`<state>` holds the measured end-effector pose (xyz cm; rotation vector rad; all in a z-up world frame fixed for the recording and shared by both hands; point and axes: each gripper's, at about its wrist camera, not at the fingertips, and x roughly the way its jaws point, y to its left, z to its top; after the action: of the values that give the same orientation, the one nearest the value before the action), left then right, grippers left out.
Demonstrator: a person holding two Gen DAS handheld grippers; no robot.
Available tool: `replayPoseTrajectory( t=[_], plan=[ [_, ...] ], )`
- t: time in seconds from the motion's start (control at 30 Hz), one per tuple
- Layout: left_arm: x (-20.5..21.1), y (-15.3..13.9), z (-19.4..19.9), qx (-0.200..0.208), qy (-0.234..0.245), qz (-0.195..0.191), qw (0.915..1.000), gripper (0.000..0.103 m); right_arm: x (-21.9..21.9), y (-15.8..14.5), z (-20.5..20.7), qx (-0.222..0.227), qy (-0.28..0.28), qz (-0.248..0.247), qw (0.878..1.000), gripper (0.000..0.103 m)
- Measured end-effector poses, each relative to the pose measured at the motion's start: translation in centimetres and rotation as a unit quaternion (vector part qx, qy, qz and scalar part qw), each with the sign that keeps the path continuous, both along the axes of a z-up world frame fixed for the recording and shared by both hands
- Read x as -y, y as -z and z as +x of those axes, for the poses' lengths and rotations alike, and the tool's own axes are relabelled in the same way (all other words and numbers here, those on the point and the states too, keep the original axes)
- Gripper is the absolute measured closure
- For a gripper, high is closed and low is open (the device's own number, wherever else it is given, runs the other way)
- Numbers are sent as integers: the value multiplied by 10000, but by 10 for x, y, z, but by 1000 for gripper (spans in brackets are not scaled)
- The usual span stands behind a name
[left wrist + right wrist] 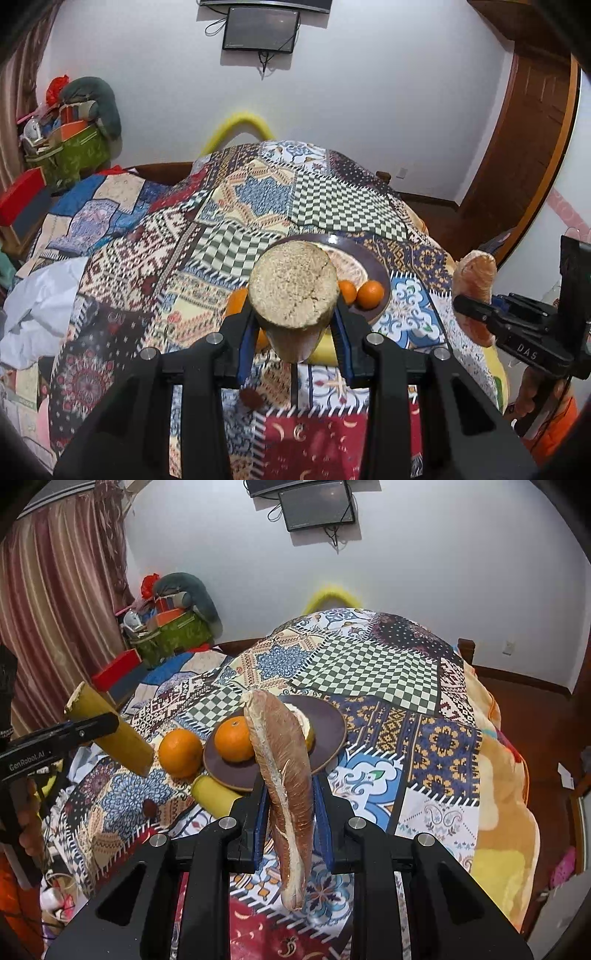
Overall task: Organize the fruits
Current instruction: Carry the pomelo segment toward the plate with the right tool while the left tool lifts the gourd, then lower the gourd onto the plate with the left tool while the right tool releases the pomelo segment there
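My left gripper is shut on a tan sugarcane-like stalk piece, cut end facing the camera; it also shows in the right wrist view. My right gripper is shut on a brown fibrous peel wedge, held upright; it also shows in the left wrist view. Both are held above a dark plate on the patchwork quilt. One orange sits on the plate, another orange lies beside it on the quilt. A yellow fruit lies in front of the plate.
The patchwork quilt covers a bed. A small dark fruit lies on the quilt at the near left. Boxes and bags are piled at the back left by a curtain. A wooden door stands at the right.
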<state>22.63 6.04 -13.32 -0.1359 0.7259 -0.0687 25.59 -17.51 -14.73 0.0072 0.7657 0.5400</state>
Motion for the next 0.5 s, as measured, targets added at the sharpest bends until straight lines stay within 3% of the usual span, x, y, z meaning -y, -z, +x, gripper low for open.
replayPoseTrajectory(
  t=[0.5],
  plan=[
    [-5,12,77,-82,-53,136,9999,67,-19,12,42,-37,-102,-45,9999,82]
  ],
)
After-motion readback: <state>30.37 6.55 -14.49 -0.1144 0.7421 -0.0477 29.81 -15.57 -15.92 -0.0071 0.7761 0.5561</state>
